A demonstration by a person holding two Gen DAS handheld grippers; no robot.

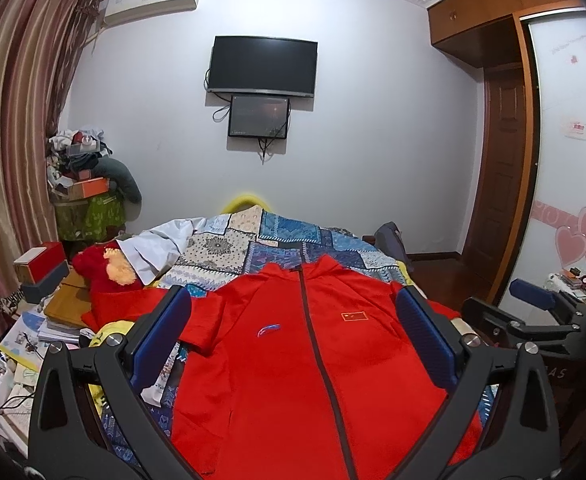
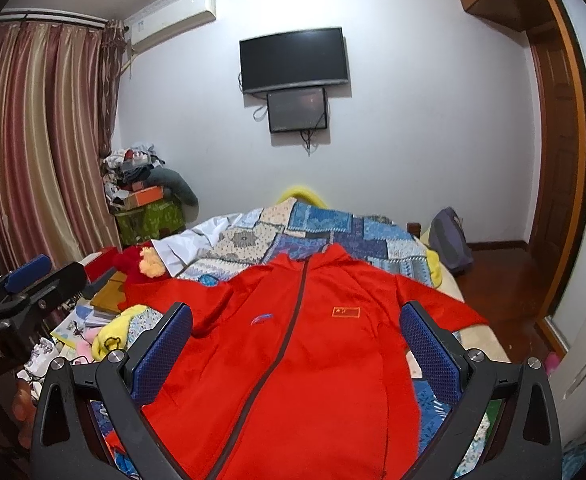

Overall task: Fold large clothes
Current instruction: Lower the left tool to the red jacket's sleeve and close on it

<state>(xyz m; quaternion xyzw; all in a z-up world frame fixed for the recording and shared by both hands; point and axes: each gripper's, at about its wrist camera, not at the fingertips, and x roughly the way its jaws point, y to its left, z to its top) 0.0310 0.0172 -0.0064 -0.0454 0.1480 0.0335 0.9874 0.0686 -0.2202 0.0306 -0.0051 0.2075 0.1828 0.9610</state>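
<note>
Left gripper (image 1: 293, 332) nearest in left wrist view, blue-padded fingers (image 1: 163, 340) spread wide, nothing held, hovering over lower front of red jacket (image 1: 277, 380). Right gripper (image 2: 295, 344) same in right wrist view: fingers (image 2: 429, 346) wide apart, empty, above jacket hem area. Right gripper also visible in left view at 3 o'clock (image 1: 533, 300), off the bed edge; left gripper visible in right view at 9 o'clock (image 2: 29, 276).

Red jacket (image 2: 293, 360) laid flat face up on bed, zipped, dark zipper (image 1: 317, 344) running up the middle toward collar at 12 o'clock. Small logo (image 1: 267, 330) on one chest side, flag patch (image 1: 355, 316) on the other. One sleeve folded at 10 o'clock, other sleeve reaching toward 2 o'clock over bed edge.

Patchwork quilt (image 1: 253, 248) in blue and beige under and beyond jacket. White cloth (image 1: 157, 248) crumpled at 10 o'clock on quilt, red plush toy (image 1: 105, 276) just beside it. Books and boxes (image 1: 53, 304) cluttered at 9 o'clock beside bed.

Further back: pile of clothes and boxes (image 1: 81, 168) in corner at 10 o'clock, striped curtain (image 1: 17, 120) left of it. On far wall at 12 o'clock, dark TV (image 1: 263, 66) with smaller screen (image 1: 259, 117) touching its lower edge. Air conditioner (image 1: 153, 0) at 11 o'clock near ceiling. Wooden wardrobe and door (image 1: 501, 160) at 2 o'clock.
</note>
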